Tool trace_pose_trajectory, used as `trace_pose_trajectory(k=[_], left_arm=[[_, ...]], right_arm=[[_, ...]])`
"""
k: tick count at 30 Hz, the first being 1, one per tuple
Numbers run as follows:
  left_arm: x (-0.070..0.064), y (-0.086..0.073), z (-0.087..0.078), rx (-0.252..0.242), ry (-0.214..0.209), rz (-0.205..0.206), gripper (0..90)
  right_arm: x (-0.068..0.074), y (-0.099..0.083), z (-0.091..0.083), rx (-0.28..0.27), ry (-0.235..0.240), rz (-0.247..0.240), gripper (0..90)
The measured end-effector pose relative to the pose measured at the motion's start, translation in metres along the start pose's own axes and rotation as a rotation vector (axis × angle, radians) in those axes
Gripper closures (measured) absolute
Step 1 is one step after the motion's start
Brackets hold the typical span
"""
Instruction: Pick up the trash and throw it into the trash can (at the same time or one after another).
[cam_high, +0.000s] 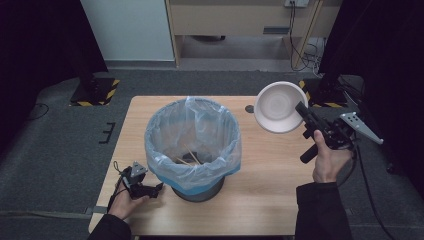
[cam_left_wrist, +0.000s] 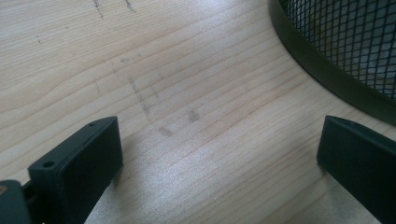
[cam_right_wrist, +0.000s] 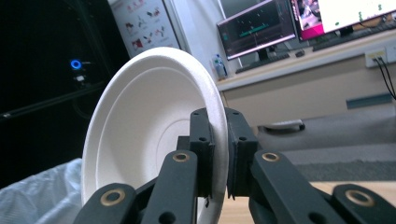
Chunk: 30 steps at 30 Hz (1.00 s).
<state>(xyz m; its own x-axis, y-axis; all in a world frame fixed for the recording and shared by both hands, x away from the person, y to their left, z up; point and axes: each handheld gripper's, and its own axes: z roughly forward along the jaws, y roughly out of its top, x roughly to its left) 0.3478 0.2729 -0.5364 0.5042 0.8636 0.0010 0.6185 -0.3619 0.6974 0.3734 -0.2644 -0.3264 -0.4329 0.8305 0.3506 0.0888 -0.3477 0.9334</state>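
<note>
A white paper bowl (cam_high: 278, 106) hangs tilted above the table's right half, its rim pinched by my right gripper (cam_high: 303, 112). In the right gripper view the bowl (cam_right_wrist: 140, 130) stands on edge between the shut jaws of my right gripper (cam_right_wrist: 219, 140). A black mesh bin (cam_high: 192, 145) lined with a pale blue bag stands mid-table, with thin sticks inside. My left gripper (cam_high: 155, 190) rests low at the front left, just beside the bin's base, jaws open. The left gripper view has my left gripper (cam_left_wrist: 219, 154) spread wide over bare wood, with the bin's base (cam_left_wrist: 327, 70) at the upper right.
The wooden table (cam_high: 270, 200) has free room to the right of the bin and along its front edge. A small round mark (cam_high: 249, 108) lies near the back edge. Stands with hazard-striped bases sit on the floor behind the table.
</note>
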Motion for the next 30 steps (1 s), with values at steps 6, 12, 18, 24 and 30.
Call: trace_pose_trajectory(k=[6,12,18,24,30], left_arm=[[0.0,0.0,0.0,0.0,0.0,0.0,0.0],[0.0,0.0,0.0,0.0,0.0,0.0,0.0],[0.0,0.0,0.0,0.0,0.0,0.0,0.0],[0.0,0.0,0.0,0.0,0.0,0.0,0.0],[0.0,0.0,0.0,0.0,0.0,0.0,0.0]], right_arm=[[0.013,0.01,-0.004,-0.038,0.048,-0.016,83.8],[0.027,0.017,-0.006,-0.056,0.089,-0.034,83.8],[0.042,0.023,-0.008,-0.074,0.135,-0.055,83.8],[0.059,0.026,-0.005,-0.071,0.174,-0.07,83.8],[0.077,0.024,0.003,-0.055,0.213,-0.084,83.8]])
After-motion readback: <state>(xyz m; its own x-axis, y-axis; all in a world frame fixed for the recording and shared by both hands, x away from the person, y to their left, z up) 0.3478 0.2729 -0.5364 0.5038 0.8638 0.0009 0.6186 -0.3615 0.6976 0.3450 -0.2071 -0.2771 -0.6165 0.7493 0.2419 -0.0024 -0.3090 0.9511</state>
